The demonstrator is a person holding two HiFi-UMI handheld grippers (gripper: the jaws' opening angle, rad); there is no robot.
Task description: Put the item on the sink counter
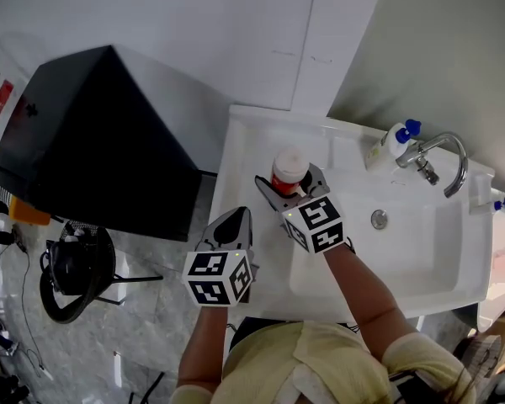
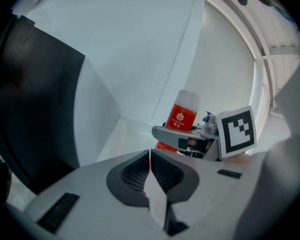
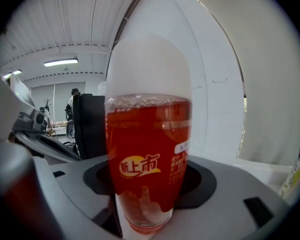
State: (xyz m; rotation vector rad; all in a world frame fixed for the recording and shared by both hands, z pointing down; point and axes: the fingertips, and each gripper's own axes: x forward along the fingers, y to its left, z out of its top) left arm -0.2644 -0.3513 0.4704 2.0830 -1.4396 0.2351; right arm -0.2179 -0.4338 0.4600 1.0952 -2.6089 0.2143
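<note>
my right gripper (image 1: 288, 185) is clamped on the upright red drink bottle (image 1: 289, 165) over the left side of the sink counter (image 1: 240, 154), can't tell if it's touching down; left gripper (image 1: 234, 224) closed, empty, just beside it.

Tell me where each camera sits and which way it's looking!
Head view: on the person's head, looking steeply down at the sink; both forearms, the left gripper and the right gripper show.
Left gripper view: on the left gripper, looking along its shut, empty jaws toward the wall; the right gripper shows too.
Right gripper view: on the right gripper, looking along its jaws, which clamp the red bottle.
Shared: all three views show the red bottle.
</note>
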